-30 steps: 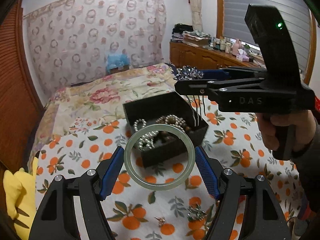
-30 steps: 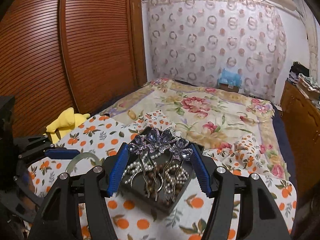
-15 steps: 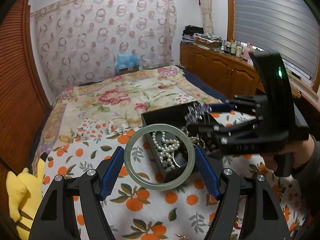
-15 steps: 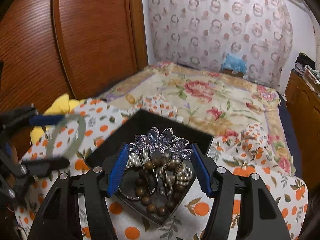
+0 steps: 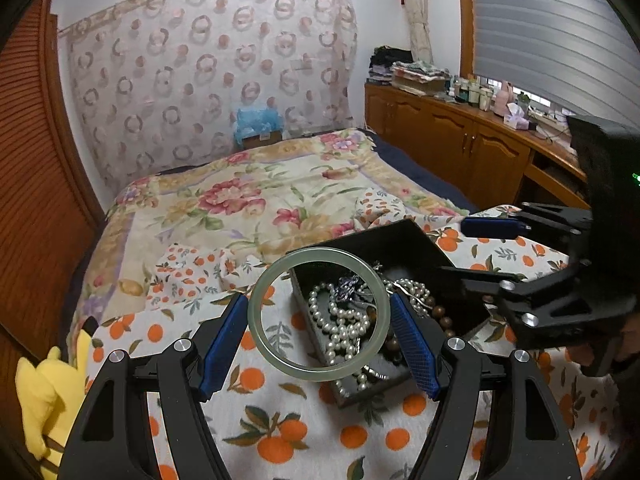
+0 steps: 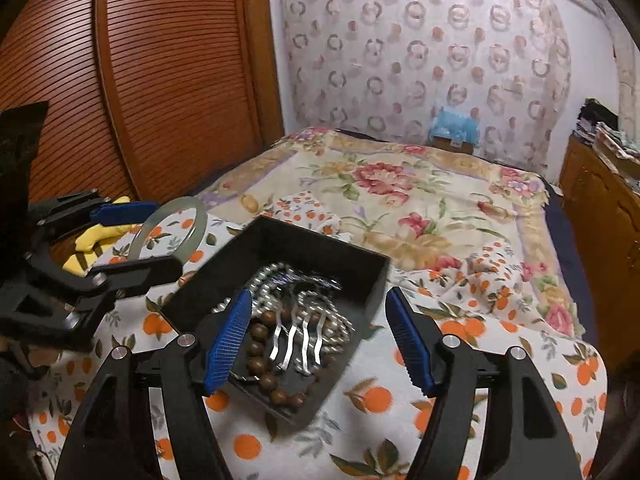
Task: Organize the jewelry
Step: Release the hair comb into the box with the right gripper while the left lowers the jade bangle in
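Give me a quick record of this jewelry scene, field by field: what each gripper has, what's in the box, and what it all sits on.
left gripper: shut on pale green jade bangle, held above box edge
right gripper: jaws have just been opening, nothing gripped
jewelled hair comb: lying in box, prongs toward camera
black open box: holds white pearl strand, brown wooden beads, comb
surface: orange-print cloth on a bed

Home bedroom: quilted bed (image 5: pixel 256 200), wooden cabinets (image 5: pixel 460 144).
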